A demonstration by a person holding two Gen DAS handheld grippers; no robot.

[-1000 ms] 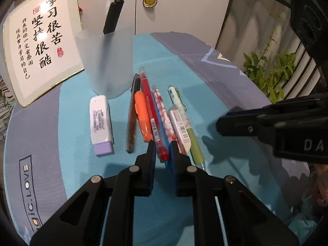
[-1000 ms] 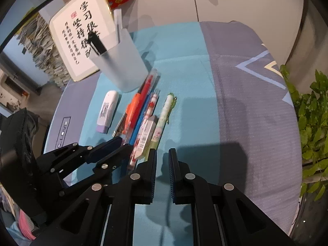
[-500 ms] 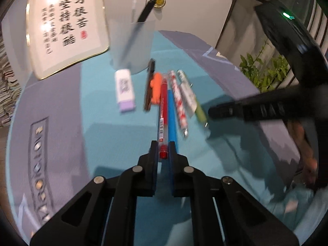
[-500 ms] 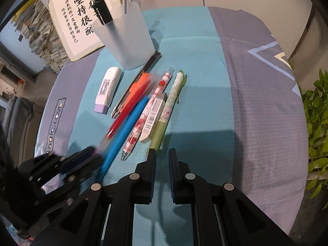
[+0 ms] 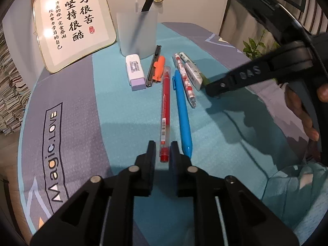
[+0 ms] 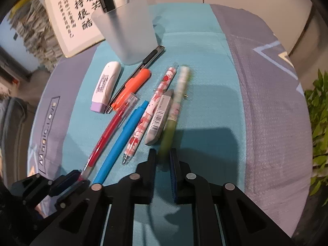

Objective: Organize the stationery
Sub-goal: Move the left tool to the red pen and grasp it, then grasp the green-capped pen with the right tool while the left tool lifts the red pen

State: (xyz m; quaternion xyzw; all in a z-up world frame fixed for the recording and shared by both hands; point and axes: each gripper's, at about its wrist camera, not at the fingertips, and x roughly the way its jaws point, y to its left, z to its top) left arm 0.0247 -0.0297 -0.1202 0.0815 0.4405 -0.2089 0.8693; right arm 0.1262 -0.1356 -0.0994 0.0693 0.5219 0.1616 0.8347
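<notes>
Left gripper [image 5: 162,150]: fingers [image 5: 150,153] nearly closed around the capped end of the red pen [image 5: 165,110], a sliver of gap showing on each side; whether they actually pinched it, I couldn't tell.
Red pen: it ran straight ahead from the left fingers, lying along the table [image 5: 86,110], its clear cap end close to the orange marker [image 5: 159,68].
Blue pen [image 5: 183,112]: just right of the red pen, tip beside the left gripper's right finger.
Right gripper [image 6: 163,157]: fingers [image 6: 152,160] a narrow slot apart, with the blurred green pen [image 6: 176,106] coming in between the tips; contact wasn't clear.
Green pen: it stretched ahead of the right fingers, touching the eraser [image 6: 160,119] on its left.
Patterned pen [image 6: 151,112]: left of the eraser, ahead and left of the right fingers.
Cup [image 5: 137,34]: frosted, upright, far ahead of both grippers, a black marker [image 5: 148,1] standing inside.
Correction tape [image 5: 135,71]: ahead and left of the left fingers, beside a black cutter [image 5: 153,65] that lay against the orange marker.
Plaque [image 5: 71,24]: leaning behind the cup, to its left.
</notes>
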